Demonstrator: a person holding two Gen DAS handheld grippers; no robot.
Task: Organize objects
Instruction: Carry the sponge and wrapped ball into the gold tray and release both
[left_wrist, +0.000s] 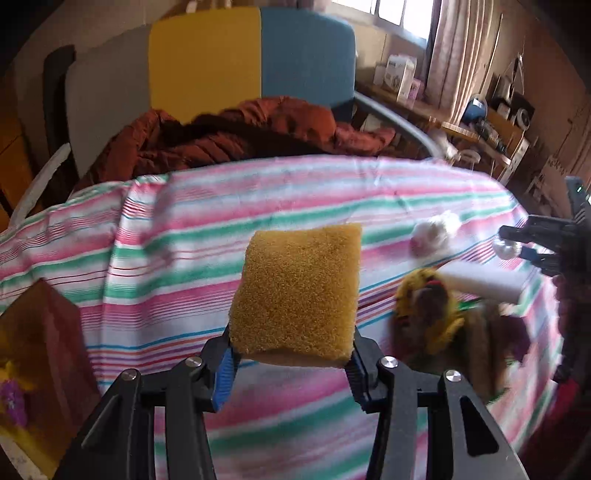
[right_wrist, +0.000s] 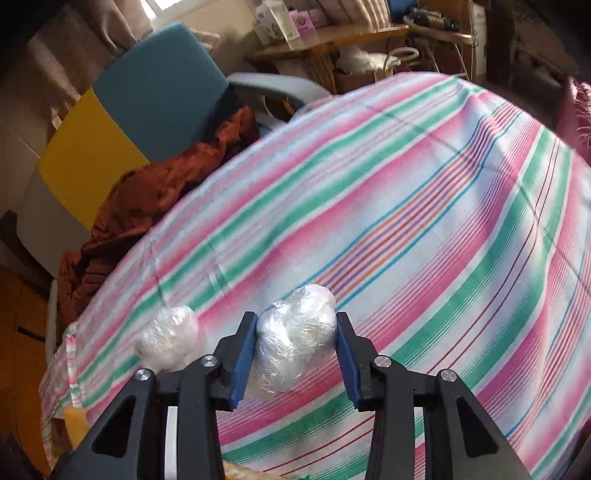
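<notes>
Clamped across its near end in the left gripper (left_wrist: 291, 363), sponge (left_wrist: 297, 293) juts lengthwise above the cloth (left_wrist: 166, 236); right gripper (right_wrist: 295, 350) pinches a wrapped ball (right_wrist: 293, 336), its twin (right_wrist: 168, 338) just left.

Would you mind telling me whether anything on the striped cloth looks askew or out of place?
Yes: the striped cloth lies crooked, its corner bunched and hanging at the left edge near the rust-coloured jacket.
</notes>
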